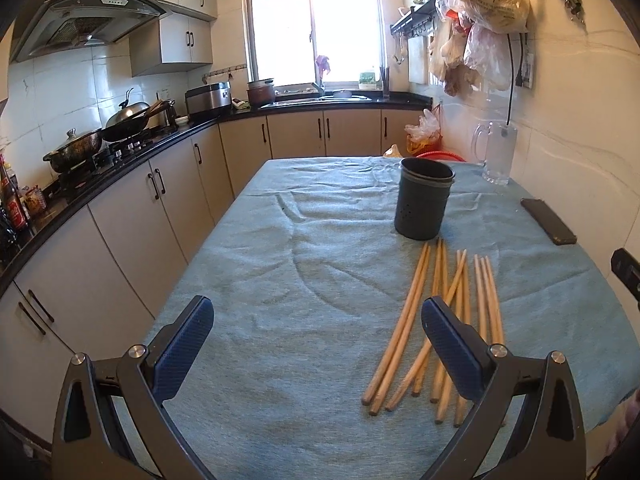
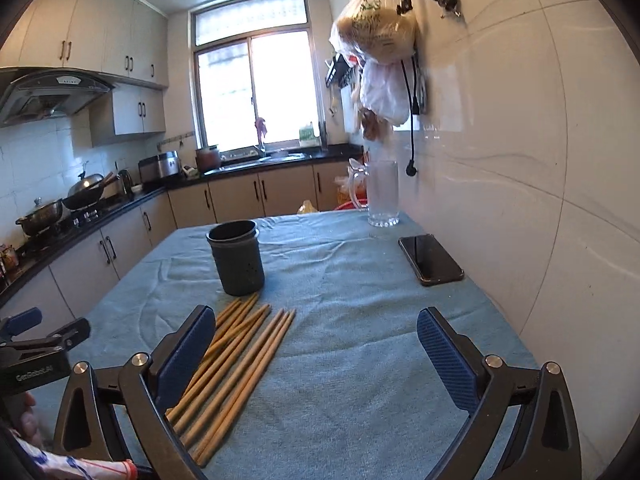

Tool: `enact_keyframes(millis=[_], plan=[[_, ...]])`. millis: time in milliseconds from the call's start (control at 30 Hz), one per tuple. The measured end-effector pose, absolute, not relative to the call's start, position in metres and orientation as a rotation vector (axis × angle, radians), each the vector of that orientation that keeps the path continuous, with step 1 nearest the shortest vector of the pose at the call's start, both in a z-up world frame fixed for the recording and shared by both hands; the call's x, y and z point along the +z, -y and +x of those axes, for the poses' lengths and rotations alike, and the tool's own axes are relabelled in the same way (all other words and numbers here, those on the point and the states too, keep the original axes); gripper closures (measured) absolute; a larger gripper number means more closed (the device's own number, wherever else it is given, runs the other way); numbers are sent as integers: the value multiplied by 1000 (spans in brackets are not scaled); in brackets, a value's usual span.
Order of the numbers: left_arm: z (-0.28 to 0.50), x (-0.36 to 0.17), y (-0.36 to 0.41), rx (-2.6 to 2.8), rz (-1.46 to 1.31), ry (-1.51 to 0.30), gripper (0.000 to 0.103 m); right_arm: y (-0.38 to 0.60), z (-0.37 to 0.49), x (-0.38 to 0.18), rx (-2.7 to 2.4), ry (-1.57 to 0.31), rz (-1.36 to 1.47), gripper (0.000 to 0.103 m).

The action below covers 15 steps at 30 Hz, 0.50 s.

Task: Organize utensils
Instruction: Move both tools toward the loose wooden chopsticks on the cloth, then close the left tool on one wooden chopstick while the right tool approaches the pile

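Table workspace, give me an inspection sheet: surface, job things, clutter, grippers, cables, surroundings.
Surface: table under a wrinkled blue cloth.
Job's things: chopsticks lying loose in a fan beside the upright dark holder; none seen in the holder.
Clutter: phone lying flat near the wall; glass mug at the far corner.
Grippers: left gripper open, over bare cloth; right gripper open, nothing between its pads.
Cables: black cord hanging on the wall, plug loose above the mug.
Surroundings: kitchen; stove pots, window, hanging bags.
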State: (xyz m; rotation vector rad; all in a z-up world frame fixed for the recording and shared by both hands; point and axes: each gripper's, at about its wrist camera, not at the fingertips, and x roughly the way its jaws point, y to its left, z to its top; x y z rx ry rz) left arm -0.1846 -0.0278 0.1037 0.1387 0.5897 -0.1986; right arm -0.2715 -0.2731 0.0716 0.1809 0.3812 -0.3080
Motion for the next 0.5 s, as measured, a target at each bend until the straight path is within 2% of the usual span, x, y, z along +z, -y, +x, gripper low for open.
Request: enact_keyframes(millis=[500], plan=[[-159,119,37,-269,201,-564,0,291,-247,50,-227,-504,204,0]])
